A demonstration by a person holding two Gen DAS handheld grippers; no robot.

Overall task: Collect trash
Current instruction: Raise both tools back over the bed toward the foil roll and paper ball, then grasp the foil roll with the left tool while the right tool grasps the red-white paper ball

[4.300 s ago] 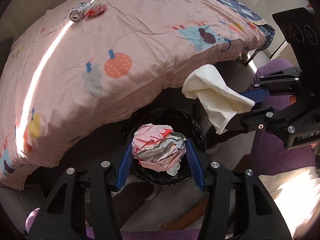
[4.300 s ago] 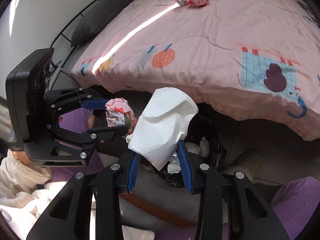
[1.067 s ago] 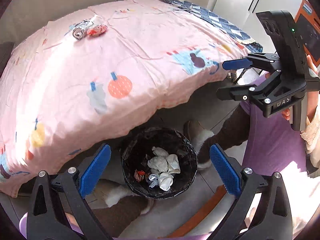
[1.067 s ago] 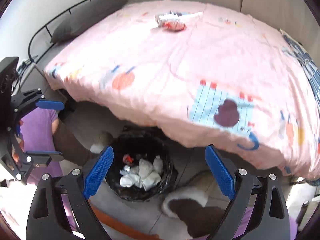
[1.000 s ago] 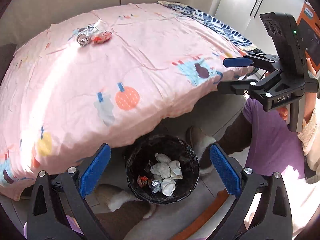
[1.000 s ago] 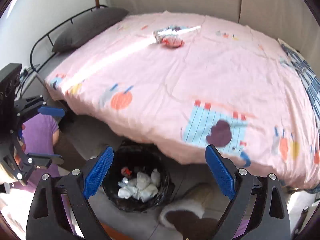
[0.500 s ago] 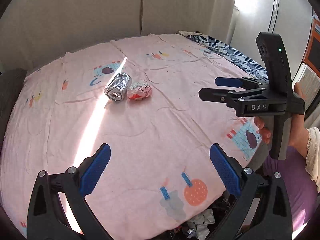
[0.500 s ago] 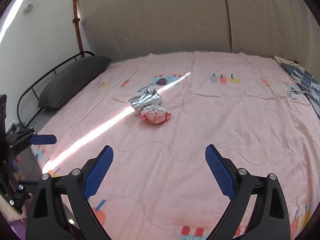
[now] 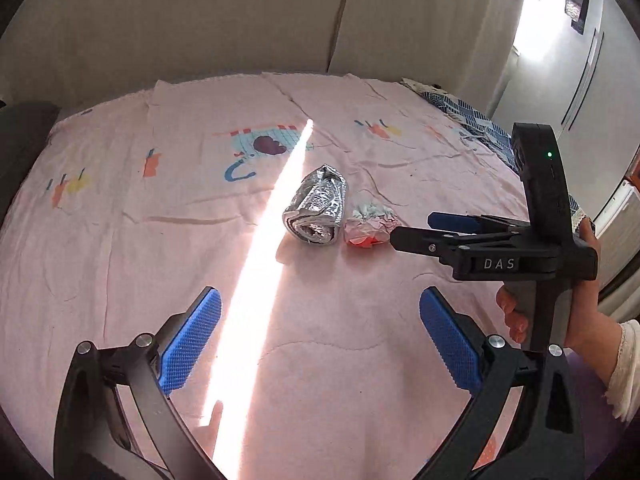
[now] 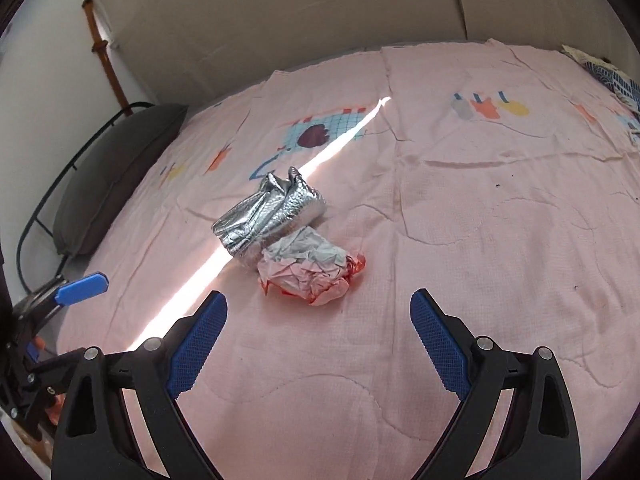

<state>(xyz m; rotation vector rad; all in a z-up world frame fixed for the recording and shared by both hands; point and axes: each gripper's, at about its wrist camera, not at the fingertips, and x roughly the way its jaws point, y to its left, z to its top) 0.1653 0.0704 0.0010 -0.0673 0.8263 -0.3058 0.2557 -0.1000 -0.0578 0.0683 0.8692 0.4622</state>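
While both tools hung over the bed, the left gripper [image 9: 320, 336] stood with its two blue, dimpled pads [image 9: 191, 342] spread wide and nothing between them, filling the lower part of the left wrist view. The right gripper [image 10: 318, 340] was likewise released and empty, its two black arms reaching up from the bottom of the right wrist view; in the left wrist view it entered from the right edge, held by a hand [image 9: 576, 320] with a pale knitted cuff. Two pieces of trash lay ahead near the centre of both views, touching side by side: one crumpled silver foil wrapper [image 10: 270, 214], shiny and rolled into a rough tube, and one paper ball [image 10: 310, 270], creased white and pink with red-orange patches. Both rested on one pink quilt [image 10: 480, 240], soft and stitched in curved lines, printed with small cartoon patches. One narrow strip of sunlight [image 9: 256, 280] crossed the quilt diagonally, just left of the foil. One dark grey pillow [image 10: 116, 172] sat at the upper left of the right wrist view against a thin black metal rail. Beige padded panels [image 9: 240, 20] backed the bed along the top.
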